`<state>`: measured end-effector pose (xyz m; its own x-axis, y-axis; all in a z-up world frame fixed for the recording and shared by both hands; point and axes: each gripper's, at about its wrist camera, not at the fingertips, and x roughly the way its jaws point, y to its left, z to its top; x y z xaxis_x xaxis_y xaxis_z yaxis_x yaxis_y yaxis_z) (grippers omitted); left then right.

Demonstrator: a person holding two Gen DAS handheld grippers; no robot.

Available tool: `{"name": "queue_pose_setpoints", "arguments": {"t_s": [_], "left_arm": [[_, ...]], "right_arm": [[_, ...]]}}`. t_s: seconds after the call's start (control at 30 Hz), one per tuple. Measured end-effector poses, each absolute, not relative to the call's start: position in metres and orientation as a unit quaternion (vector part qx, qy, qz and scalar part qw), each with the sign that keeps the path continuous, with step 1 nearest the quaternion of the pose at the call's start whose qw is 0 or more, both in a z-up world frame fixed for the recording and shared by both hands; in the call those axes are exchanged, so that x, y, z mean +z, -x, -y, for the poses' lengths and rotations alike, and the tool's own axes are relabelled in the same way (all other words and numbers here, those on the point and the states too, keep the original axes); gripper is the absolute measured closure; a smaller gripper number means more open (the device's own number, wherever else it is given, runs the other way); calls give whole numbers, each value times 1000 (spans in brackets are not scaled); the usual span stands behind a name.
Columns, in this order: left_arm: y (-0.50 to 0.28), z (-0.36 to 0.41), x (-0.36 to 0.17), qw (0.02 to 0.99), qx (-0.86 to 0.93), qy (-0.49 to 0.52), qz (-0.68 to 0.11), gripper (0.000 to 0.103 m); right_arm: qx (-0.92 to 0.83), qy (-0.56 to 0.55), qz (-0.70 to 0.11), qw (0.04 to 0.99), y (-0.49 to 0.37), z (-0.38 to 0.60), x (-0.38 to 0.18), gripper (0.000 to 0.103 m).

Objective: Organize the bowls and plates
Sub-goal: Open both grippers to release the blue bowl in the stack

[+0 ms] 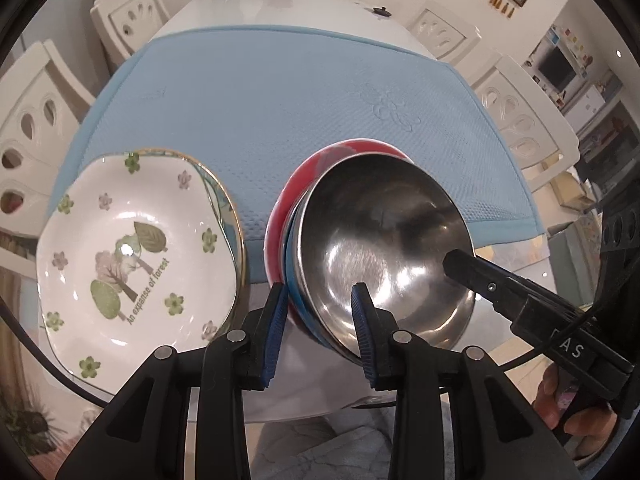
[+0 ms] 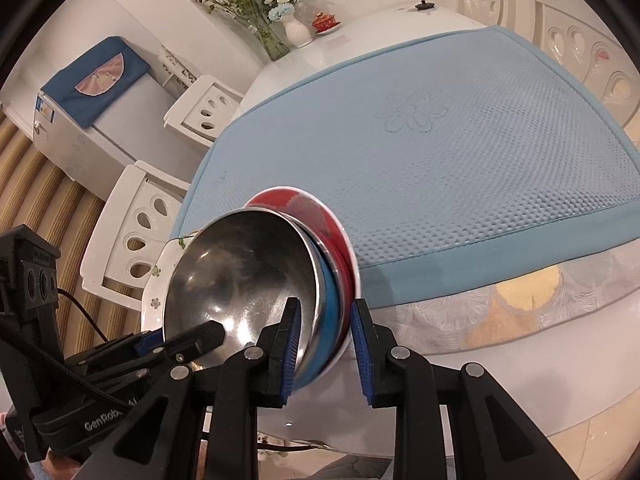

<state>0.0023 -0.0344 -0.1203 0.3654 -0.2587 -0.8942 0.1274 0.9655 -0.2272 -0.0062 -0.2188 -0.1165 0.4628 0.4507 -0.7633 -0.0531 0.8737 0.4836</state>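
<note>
A nested stack of three bowls sits tilted at the near edge of the worktop, half over the near hem of the blue mat. The stainless steel bowl lies innermost, a blue bowl shows as a thin band behind it, and a red bowl with a white rim is outermost.

Both tools pinch this stack from opposite sides. The left tool stands narrow, one blue-padded finger against the outside of the stack and the other inside the steel bowl, so the rims of the stack are gripped between them. The right tool grips the opposite rim the same way, one pad inside the steel bowl and one on the red bowl's outer wall; in the left wrist view its black finger reaches into the steel bowl from the right.

Near the worktop's near left corner, just beside the bowls, lies a white floral plate printed with trees and lettering, resting on a gold-rimmed plate whose edge shows beyond it.

White chairs stand around the worktop.
</note>
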Motion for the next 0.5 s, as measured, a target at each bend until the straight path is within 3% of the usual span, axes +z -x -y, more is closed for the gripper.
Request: {"name": "queue_pose_setpoints", "arguments": {"t_s": [0.13, 0.2, 0.27, 0.4, 0.5], "left_arm": [[-2, 29, -122, 823, -116, 71, -552, 72], [-1, 26, -122, 823, -115, 76, -552, 71], [-1, 20, -124, 821, -120, 92, -550, 66], [-3, 11, -129, 812, -130, 134, -553, 50], [-4, 7, -136, 803, -134, 164, -557, 47]], "right_arm": [[147, -203, -496, 832, 7, 221, -117, 73], [141, -203, -497, 832, 7, 222, -119, 57], [135, -207, -498, 831, 6, 226, -122, 48], [141, -244, -502, 818, 6, 234, -129, 40], [142, -254, -504, 813, 5, 238, -132, 39]]}}
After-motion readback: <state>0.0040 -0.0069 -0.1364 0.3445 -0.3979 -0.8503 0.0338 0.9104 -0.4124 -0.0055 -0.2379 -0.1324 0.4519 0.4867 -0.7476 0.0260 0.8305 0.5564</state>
